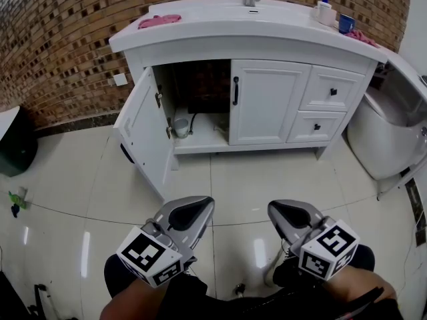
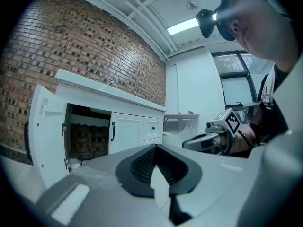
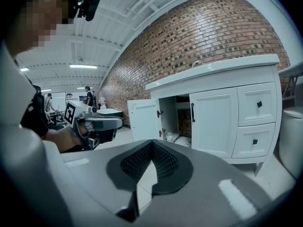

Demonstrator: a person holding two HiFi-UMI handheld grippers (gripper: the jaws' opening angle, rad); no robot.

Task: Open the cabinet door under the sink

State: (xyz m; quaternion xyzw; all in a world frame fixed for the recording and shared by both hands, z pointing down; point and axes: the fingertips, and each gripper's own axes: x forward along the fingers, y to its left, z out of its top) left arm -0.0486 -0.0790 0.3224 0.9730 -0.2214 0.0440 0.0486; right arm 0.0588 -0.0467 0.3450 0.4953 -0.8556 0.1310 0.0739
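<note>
The white cabinet under the sink [image 1: 220, 25] has its left door [image 1: 143, 129] swung wide open towards me, showing a dark inside with a small cup [image 1: 181, 127] and a hose. The right door [image 1: 267, 102] with its black handle [image 1: 235, 91] is closed. Both grippers hang low over the floor, well short of the cabinet. My left gripper [image 1: 200, 205] and right gripper [image 1: 277, 209] are shut with nothing in them. The left gripper view shows its jaws [image 2: 156, 148] together, with the open door [image 2: 45, 131] at the left. The right gripper view shows the same of its jaws [image 3: 152, 143], with the open door [image 3: 142, 119] behind them.
Two drawers [image 1: 330, 92] sit right of the closed door. A white tub [image 1: 387, 132] stands against the cabinet's right end. A black bin [image 1: 13, 142] is at the far left. A pink cloth [image 1: 159, 21], a soap bottle [image 1: 325, 11] and a blue cup [image 1: 345, 23] lie on the counter.
</note>
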